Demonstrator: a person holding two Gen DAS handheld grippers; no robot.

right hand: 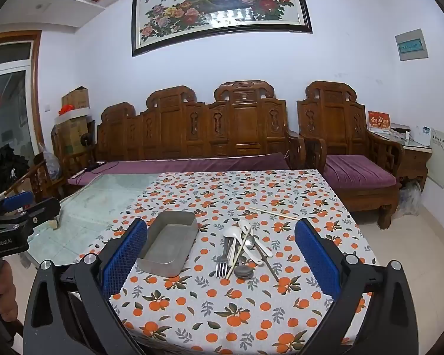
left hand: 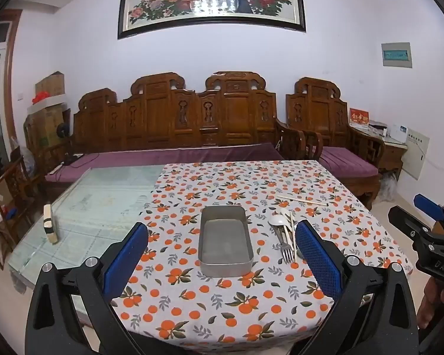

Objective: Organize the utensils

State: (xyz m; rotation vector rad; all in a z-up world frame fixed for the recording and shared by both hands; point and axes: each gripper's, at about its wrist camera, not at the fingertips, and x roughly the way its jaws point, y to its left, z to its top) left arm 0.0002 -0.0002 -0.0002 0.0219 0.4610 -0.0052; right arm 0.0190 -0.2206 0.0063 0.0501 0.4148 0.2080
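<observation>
Both grippers hovered above the near table edge, holding nothing: left gripper [left hand: 222,254] jaws wide apart, right gripper [right hand: 222,254] likewise. Metal tray [left hand: 225,241] sat empty on the orange-print cloth [left hand: 222,304]. Utensil pile [right hand: 245,248], fork [right hand: 222,263] included, lay just right of it; one chopstick [right hand: 272,213] lay apart behind.

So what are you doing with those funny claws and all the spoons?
A person holds a claw in each hand, tidying utensils. The left claw and right claw are both wide open and hold nothing. The metal tray sits empty on the orange-patterned tablecloth. Beside it, the fork, white spoons and chopsticks lie in a pile, with nothing sorted yet.
</observation>
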